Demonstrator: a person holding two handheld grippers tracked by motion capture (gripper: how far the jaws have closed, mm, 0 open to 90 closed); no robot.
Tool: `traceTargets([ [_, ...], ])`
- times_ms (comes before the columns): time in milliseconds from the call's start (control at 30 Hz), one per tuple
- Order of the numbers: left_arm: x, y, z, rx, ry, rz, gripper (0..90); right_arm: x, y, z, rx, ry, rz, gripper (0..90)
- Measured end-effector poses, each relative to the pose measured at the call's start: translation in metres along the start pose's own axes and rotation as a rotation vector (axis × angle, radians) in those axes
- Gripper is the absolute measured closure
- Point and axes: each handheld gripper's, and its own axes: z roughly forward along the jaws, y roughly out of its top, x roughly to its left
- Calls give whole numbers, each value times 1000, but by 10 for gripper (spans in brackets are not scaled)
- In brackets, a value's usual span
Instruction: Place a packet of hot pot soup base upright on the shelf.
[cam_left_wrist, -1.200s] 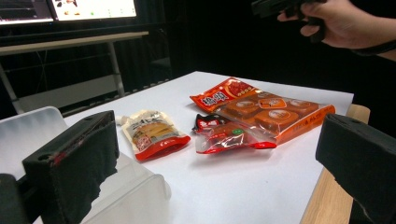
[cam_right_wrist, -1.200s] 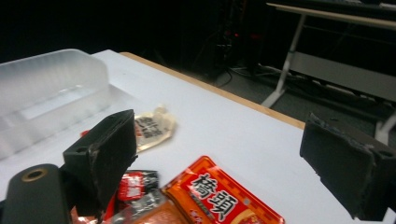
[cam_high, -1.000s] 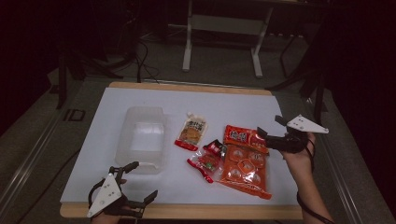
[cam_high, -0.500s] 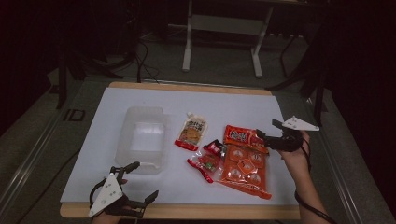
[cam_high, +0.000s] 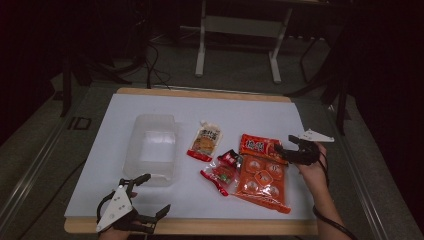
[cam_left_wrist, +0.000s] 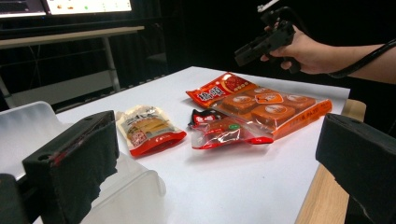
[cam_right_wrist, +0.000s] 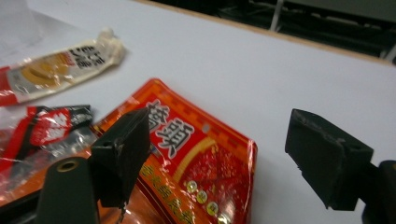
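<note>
A: The white-topped desk (cam_high: 250, 115) has the big orange-red plastic snack pack (cam_high: 260, 177) lying flat, right under the right hand-held gripper (cam_high: 280, 149). Its jaws have just been closing a bit but stand apart above the pack's top corner, with nothing pinched.

B: And left of that hand-held gripper there's the clear rectangular plastic tub (cam_high: 152, 147), then the beige sauce pouch (cam_high: 205, 141), then the small red-black wrapper (cam_high: 222, 170). The left hand-held gripper (cam_high: 150, 197) sits wide open near the tub, empty.
</note>
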Motion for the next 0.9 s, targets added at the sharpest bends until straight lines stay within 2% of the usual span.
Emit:
traceTargets([
  [267,0,0,0,4,-4,0,0,-5,-13,12,56,-2,26,261],
  [367,0,-1,0,8,-6,1,0,-9,-17,14,69,0,51,269],
  [733,0,-1,2,13,-11,-1,0,-13,-27,26,130,2,80,312],
  [867,0,-2,2,17,-14,-1,0,-14,-31,30,157,20,85,375],
  [900,0,-2,2,18,-14,-2,0,-14,-33,32,171,30,84,418],
])
